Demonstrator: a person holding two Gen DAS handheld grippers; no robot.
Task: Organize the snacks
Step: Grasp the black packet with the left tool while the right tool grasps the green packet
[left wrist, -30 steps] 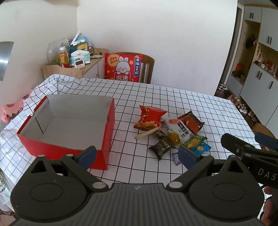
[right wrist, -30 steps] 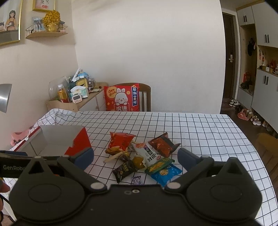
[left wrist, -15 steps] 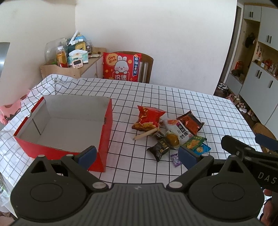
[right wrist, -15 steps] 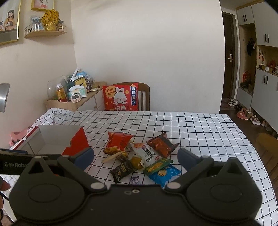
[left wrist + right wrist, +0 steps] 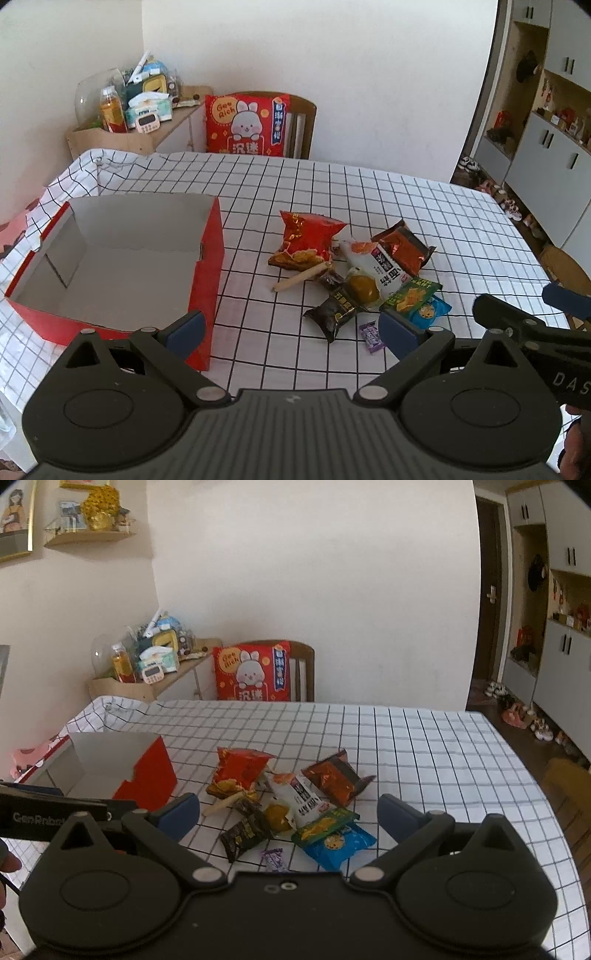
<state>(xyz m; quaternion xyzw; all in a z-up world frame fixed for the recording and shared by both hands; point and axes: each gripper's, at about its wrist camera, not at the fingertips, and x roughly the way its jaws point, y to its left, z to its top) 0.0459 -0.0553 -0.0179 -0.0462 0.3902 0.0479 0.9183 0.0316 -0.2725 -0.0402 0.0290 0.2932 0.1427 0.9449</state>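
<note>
A pile of snack packets lies mid-table: a red chip bag (image 5: 306, 236), a white packet (image 5: 373, 264), a dark red packet (image 5: 404, 245), a black packet (image 5: 334, 312), a green packet (image 5: 412, 293) on a blue one (image 5: 430, 312), a small purple candy (image 5: 371, 336) and a stick (image 5: 301, 278). An empty red box (image 5: 207, 266) stands to their left. My left gripper (image 5: 291, 328) is open and empty, above the table's near edge. My right gripper (image 5: 288, 814) is open and empty, just short of the pile (image 5: 291, 801); the box (image 5: 147, 775) is to its left.
The checked tablecloth (image 5: 369, 192) covers the table. A wooden chair with a red rabbit cushion (image 5: 247, 123) stands at the far edge. A side shelf with bottles and clutter (image 5: 136, 107) is at the far left. Cabinets and shoes (image 5: 509, 199) are on the right.
Both grippers have drifted slightly towards the snacks; the pile sits a little nearer in both views. Nothing was grasped, and both stay open.
</note>
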